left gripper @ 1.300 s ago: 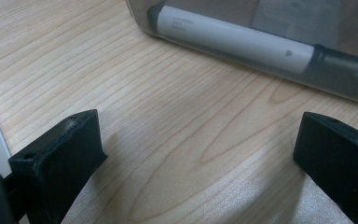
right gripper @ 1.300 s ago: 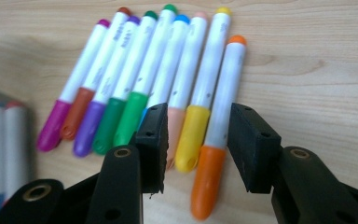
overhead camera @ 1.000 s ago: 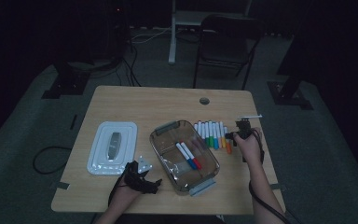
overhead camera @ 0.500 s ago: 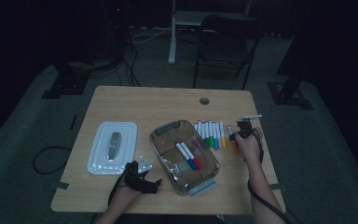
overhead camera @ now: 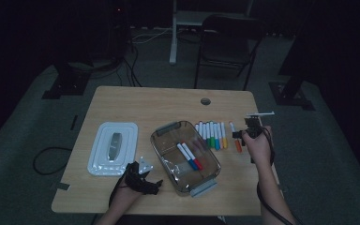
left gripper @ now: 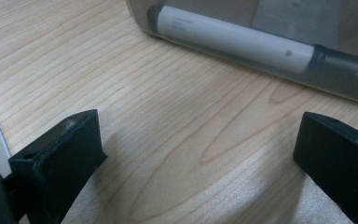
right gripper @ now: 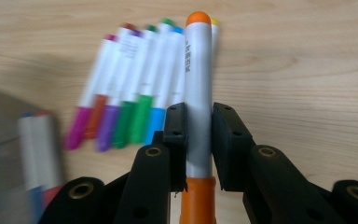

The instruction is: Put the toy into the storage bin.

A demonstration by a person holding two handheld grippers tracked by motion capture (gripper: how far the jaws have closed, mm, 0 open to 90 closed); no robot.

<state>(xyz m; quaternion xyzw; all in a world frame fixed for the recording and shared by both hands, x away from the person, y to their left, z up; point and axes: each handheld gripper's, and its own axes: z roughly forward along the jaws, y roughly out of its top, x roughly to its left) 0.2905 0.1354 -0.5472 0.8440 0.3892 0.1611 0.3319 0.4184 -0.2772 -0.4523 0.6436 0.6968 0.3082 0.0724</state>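
Clamping the orange marker (right gripper: 198,93) across its white barrel, the right tongs (right gripper: 199,122) hold it off the tabletop (overhead camera: 168,105) right of the clear container (overhead camera: 168,161) for loading, while the left tongs (left gripper: 196,154), jaws apart, rest empty at lower left

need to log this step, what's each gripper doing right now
left gripper: open, holding nothing, jaws wide over the table.
right gripper: closed on the orange marker.
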